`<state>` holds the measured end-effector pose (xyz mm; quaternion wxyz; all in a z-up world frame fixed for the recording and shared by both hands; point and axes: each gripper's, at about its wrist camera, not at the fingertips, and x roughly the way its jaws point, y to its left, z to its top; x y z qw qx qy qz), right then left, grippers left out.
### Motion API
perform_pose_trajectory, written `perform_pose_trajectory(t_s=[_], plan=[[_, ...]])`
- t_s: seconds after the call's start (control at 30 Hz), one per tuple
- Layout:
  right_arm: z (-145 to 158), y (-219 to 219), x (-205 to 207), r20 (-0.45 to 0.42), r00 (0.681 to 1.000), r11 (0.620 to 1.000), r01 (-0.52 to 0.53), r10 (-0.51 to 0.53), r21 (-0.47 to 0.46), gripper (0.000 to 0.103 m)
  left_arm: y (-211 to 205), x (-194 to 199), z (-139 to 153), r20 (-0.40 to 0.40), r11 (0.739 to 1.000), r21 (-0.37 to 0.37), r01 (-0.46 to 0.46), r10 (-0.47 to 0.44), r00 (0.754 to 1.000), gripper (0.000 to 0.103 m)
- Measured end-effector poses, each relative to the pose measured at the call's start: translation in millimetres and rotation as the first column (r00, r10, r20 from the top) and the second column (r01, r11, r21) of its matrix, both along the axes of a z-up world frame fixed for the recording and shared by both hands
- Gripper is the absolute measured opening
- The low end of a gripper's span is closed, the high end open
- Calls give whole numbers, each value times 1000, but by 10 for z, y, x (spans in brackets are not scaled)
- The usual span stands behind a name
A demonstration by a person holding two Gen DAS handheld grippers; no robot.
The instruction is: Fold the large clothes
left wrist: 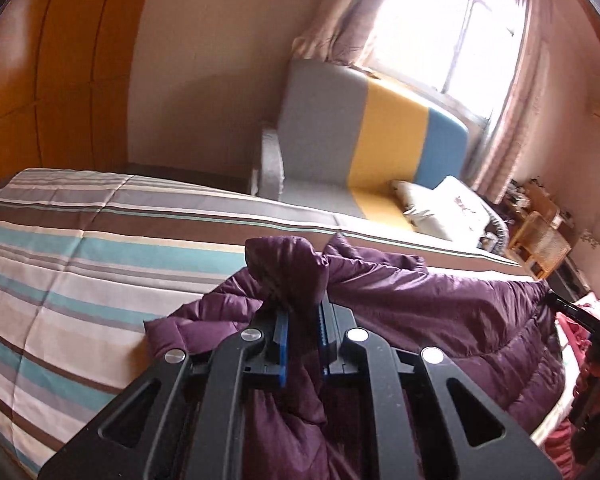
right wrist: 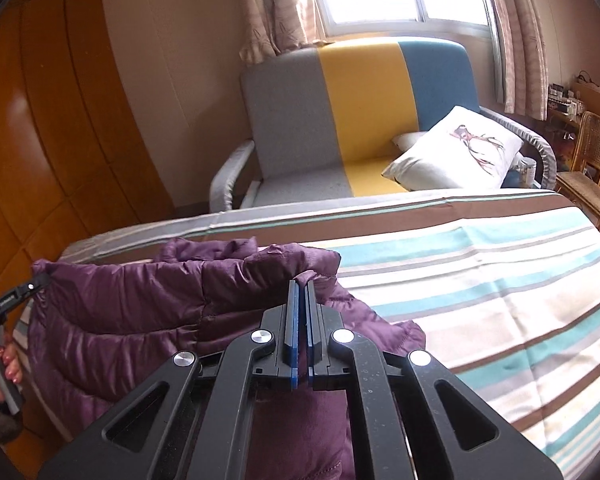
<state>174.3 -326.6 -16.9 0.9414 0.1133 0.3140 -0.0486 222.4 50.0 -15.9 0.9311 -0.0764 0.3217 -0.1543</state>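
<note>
Both claws, left claw (left wrist: 300, 312) and right claw (right wrist: 302, 292), clench the coat (left wrist: 440, 300) above the bed (left wrist: 80, 248); lift evenly, keeping its edge taut.

The left gripper (left wrist: 302, 312) points forward and somewhat downward, its blue-padded jaws pinched on a bunched fold of the purple jacket (left wrist: 440, 300), which bulges up past the fingertips. The right gripper (right wrist: 302, 292) angles down likewise, its jaws drawn almost together on a thin edge of the same jacket. In the right wrist view, at the near left edge, the person's left hand (right wrist: 0, 364) wraps the other gripper's handle, fingers curled around it.
</note>
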Motion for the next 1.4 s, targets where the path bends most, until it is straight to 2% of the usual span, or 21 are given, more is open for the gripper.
perform_pose_trajectory(t_s=[0.23,0.4,0.5,0.57,0.67,0.97,1.2,1.4], plan=[[-368,-105,377,-63,997,999,54,-53,4,3,-159,393,-295,-53,997,58,-57,60,997,11],[-694,-98,598,-134,986,994,87,-96,-70,3,-296,628,-631,-102,985,152,-88,104,989,12],[-875,-136,674,-168,979,989,99,-116,-107,3,-327,699,-755,-114,980,173,-101,122,986,17],[-1013,-174,716,-196,971,984,114,-139,-134,3,-354,760,-851,-124,974,203,-102,129,984,25],[-1128,-261,723,-219,962,984,144,-165,-105,2,-399,839,-987,-162,973,217,-83,120,980,34],[-1223,-43,830,-251,944,950,139,-213,-280,2,-477,841,-1094,-131,965,240,-102,136,982,39],[-1175,-78,812,-266,942,957,135,-204,-257,2,-457,814,-1097,-128,965,237,-112,145,981,43],[-835,-12,635,-227,952,954,140,-203,-266,2,-432,817,-1099,-129,965,235,-117,151,980,46]])
